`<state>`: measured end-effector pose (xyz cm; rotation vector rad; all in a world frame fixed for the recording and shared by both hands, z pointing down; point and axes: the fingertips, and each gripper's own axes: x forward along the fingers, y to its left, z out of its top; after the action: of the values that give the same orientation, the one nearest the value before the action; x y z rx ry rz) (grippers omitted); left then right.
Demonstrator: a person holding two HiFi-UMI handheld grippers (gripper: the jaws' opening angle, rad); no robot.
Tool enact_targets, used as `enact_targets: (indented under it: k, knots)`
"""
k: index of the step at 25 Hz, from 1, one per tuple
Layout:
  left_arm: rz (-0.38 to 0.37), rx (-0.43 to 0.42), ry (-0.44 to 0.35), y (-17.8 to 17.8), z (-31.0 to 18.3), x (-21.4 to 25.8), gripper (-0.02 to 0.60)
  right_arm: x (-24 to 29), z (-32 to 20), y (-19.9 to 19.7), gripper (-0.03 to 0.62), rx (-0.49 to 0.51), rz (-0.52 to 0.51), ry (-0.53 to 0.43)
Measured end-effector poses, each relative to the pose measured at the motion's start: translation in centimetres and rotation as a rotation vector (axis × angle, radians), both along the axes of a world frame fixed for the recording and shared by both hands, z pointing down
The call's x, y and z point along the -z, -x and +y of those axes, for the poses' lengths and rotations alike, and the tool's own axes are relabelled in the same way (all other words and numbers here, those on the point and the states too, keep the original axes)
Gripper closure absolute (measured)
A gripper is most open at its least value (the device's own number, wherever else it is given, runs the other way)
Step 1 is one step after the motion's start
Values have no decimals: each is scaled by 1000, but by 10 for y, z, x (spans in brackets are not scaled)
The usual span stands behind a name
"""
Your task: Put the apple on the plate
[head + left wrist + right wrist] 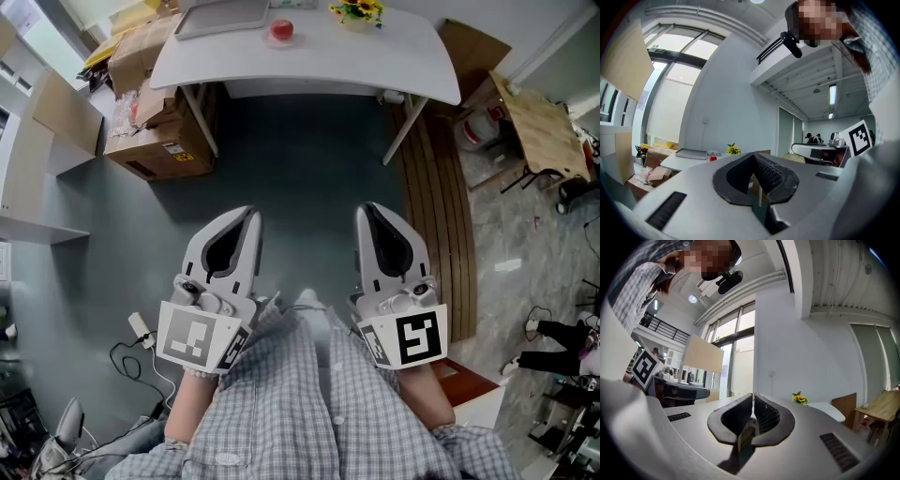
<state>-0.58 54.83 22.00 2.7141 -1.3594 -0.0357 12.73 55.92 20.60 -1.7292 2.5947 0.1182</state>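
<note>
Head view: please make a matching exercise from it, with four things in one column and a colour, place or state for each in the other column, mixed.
Things:
1. apple
2. flowers
3. box
4. left gripper

Colour, place or state:
a. on the floor
b. yellow
c. shut
d. red

Pairs: 1-d, 2-b, 3-a, 4-c
</note>
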Motion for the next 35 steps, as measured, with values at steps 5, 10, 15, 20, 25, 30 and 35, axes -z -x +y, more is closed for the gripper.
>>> enact_targets:
  k: [5, 10, 15, 20, 25, 30, 35]
  knots:
    - [18, 31, -17, -4, -2, 7, 574, 6, 5, -18, 566, -23, 1, -33]
    - [10, 18, -33, -15, -4, 14, 574, 7, 1, -30, 566, -29, 0, -32]
    - [-9, 12, -37, -17, -13, 15, 574, 2, -9, -30, 566, -26, 18, -14]
    - [-1, 12, -34, -13, -15, 10, 574, -3, -7, -28, 566, -35, 41, -7]
    - [2, 4, -37, -13, -24, 7, 574, -7, -13, -31, 566, -57, 52, -2]
    - [9, -15, -16, -6, -93, 0, 574, -11, -78, -20, 566, -69, 62, 12]
    - [17, -46, -12, -3, -135, 1, 574, -6, -117, -11, 566, -81, 86, 2]
